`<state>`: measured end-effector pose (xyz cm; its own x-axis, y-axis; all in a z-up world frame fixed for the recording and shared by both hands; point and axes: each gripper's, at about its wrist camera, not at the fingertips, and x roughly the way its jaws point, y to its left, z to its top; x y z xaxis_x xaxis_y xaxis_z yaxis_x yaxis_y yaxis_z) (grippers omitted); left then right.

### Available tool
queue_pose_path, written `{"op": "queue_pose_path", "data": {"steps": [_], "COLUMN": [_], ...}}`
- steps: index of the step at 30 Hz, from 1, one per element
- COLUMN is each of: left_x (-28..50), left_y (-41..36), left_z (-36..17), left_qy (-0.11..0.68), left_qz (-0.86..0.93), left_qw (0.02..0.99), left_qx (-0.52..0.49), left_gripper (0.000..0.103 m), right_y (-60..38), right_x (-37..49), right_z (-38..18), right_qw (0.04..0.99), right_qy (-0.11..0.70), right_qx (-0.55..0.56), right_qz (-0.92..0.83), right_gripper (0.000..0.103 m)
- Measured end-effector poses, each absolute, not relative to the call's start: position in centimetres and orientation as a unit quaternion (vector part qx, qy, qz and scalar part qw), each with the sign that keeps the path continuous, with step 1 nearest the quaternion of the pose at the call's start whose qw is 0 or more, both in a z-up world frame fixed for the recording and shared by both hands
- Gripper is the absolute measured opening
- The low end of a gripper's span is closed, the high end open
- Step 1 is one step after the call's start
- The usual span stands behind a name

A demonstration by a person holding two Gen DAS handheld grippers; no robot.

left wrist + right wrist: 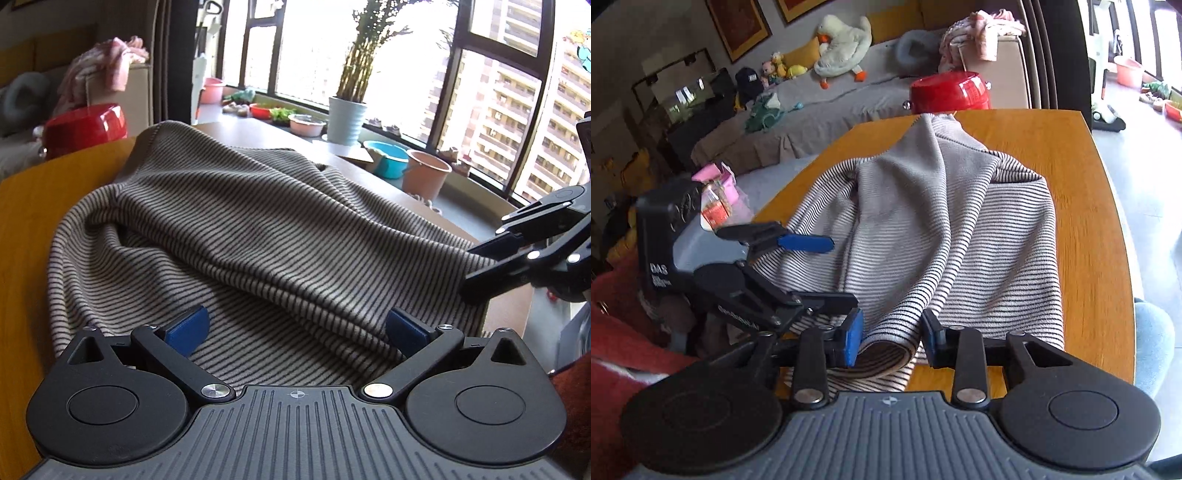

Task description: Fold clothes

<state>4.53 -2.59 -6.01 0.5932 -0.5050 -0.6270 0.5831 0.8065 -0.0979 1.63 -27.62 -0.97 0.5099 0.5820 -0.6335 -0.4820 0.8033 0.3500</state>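
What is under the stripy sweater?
The stripy sweater lies on a yellow wooden table. The wood shows all around it. Anything lying between the sweater and the table is covered and cannot be seen.

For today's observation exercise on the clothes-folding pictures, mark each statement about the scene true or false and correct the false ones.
1. The garment is striped. True.
2. It lies on a glass table. False: the table is orange-brown wood.
3. The left gripper has its jaws spread wide. True.
4. A fold of the garment sits between the right gripper's pads. True.
5. A green pot stands beyond the table's far edge. False: the pot is red.
6. The windowsill holds no plants. False: a potted plant stands there.
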Motion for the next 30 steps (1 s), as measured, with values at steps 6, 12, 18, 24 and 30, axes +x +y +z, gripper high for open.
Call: {"op": "queue_pose_path", "data": {"steps": [6,12,18,24,30], "left_x": [4.4,3.7,1.0,3.6,10.0], "left_y": [-2.6,-2.1,-3.0,-4.8,-3.4], "left_z": [-5.9,-5.1,-3.4,-2.8,-1.0], "left_qy": [0.336,0.316,0.203,0.129,0.138], "left_qz": [-0.306,-0.314,-0.303,-0.240,-0.211], "left_qw": [0.889,0.892,0.912,0.934,0.958], "left_qx": [0.057,0.079,0.190,0.229,0.137], "left_gripper": [0.103,0.103,0.103,0.103,0.025], "right_y": [-26.3,-25.1,-23.7,-22.3,-20.4], "right_x": [4.9,7.0,7.4,9.4,11.8], "right_z": [-2.1,-1.8,3.9,8.3,9.5], "right_qw": [0.853,0.852,0.862,0.861,0.876], "right_qy": [0.403,0.393,0.315,0.275,0.262], "right_qx": [0.105,0.118,0.110,0.116,0.076], "right_qz": [0.314,0.325,0.381,0.413,0.397], "right_gripper": [0.032,0.005,0.005,0.005,0.006]}}
